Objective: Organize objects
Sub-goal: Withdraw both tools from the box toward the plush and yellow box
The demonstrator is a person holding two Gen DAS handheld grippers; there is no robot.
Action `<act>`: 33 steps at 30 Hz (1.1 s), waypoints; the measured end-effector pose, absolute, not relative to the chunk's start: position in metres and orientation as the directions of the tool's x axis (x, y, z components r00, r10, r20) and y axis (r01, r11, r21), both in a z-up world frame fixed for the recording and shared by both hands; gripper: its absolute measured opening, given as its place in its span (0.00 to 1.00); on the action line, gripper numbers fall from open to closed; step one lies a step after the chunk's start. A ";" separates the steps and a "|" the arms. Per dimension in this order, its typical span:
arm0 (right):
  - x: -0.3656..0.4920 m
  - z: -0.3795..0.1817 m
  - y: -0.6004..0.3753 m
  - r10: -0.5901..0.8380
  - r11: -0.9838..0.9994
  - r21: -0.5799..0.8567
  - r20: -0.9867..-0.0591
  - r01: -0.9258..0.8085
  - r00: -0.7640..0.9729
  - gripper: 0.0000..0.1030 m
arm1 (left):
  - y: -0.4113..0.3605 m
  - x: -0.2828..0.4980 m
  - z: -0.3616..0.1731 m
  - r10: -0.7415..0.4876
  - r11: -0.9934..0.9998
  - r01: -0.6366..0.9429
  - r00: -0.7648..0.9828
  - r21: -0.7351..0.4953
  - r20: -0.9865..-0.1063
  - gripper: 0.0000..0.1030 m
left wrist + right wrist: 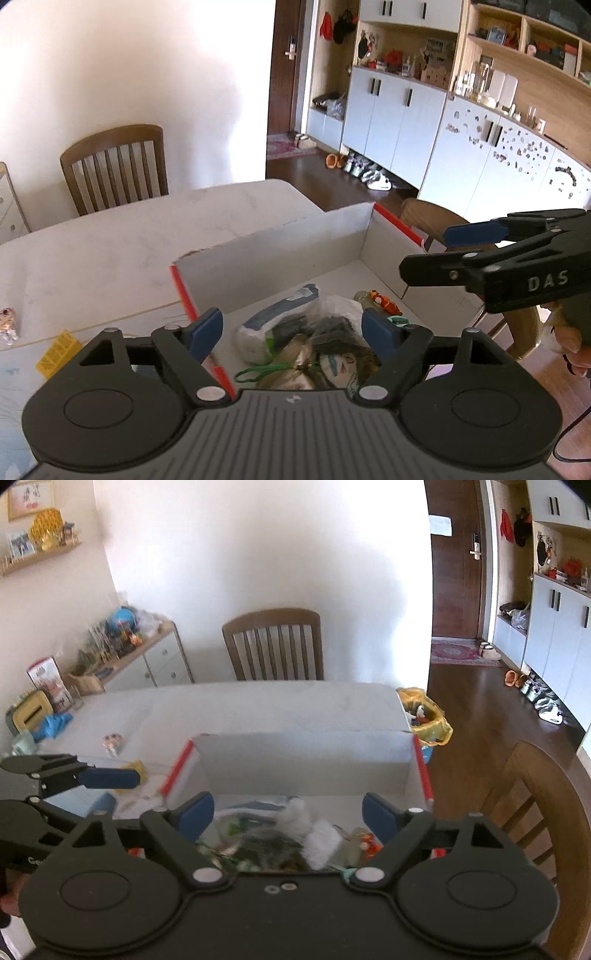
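The left wrist view alone shows the wall of white cabinets [391, 122] with shoes on the floor below, a yellow block [59, 353] on the surface [110, 251], and the small orange toy [384, 300] lying in the box [280, 258]. The right wrist view alone shows a low sideboard [155, 661] crowded with toys and a yellow bin [428, 716] past the surface's far corner. Both views look down into the open white box with red edges, where a heap of bagged items [306, 339] lies near its front. The left claw [291, 332] and the right claw [288, 812] both hang tilted downward above the heap, side by side, jaws spread wide and holding nothing.
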State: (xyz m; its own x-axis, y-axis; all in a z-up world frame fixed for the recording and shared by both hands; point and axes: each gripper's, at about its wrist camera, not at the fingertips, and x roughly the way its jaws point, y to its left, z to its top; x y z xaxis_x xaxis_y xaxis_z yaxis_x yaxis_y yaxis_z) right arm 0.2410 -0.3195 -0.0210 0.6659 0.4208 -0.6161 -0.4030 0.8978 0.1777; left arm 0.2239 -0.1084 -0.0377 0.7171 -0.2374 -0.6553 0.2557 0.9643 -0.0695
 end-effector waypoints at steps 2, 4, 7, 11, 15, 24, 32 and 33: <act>0.235 -0.017 -0.312 0.428 0.896 0.185 -0.604 -0.404 0.672 0.90 | -0.098 0.219 -0.034 -0.242 0.964 0.255 0.721 -0.076 -0.649 0.80; 0.229 -0.013 -0.304 0.435 0.894 0.194 -0.594 -0.405 0.676 0.92 | -0.086 0.214 -0.030 -0.247 0.963 0.255 0.725 -0.083 -0.642 0.80; 0.221 -0.009 -0.292 0.442 0.893 0.212 -0.578 -0.397 0.686 0.97 | -0.068 0.207 -0.024 -0.245 0.965 0.246 0.736 -0.088 -0.631 0.85; 0.211 -0.004 -0.274 0.456 0.888 0.229 -0.563 -0.400 0.690 0.98 | -0.041 0.201 -0.017 -0.231 0.970 0.226 0.749 -0.087 -0.622 0.89; 0.203 0.000 -0.251 0.466 0.883 0.238 -0.553 -0.404 0.691 0.98 | -0.012 0.196 -0.012 -0.215 0.975 0.200 0.762 -0.093 -0.611 1.00; 0.193 -0.001 -0.188 0.486 0.869 0.231 -0.564 -0.437 0.668 0.98 | 0.046 0.189 -0.018 -0.210 0.977 0.190 0.765 -0.099 -0.609 1.00; 0.193 -0.010 -0.126 0.499 0.852 0.200 -0.592 -0.484 0.633 0.98 | 0.108 0.190 -0.030 -0.191 0.981 0.139 0.775 -0.132 -0.603 1.00; 0.194 -0.012 -0.119 0.500 0.850 0.198 -0.596 -0.489 0.628 0.99 | 0.114 0.191 -0.031 -0.183 0.983 0.131 0.774 -0.129 -0.606 1.00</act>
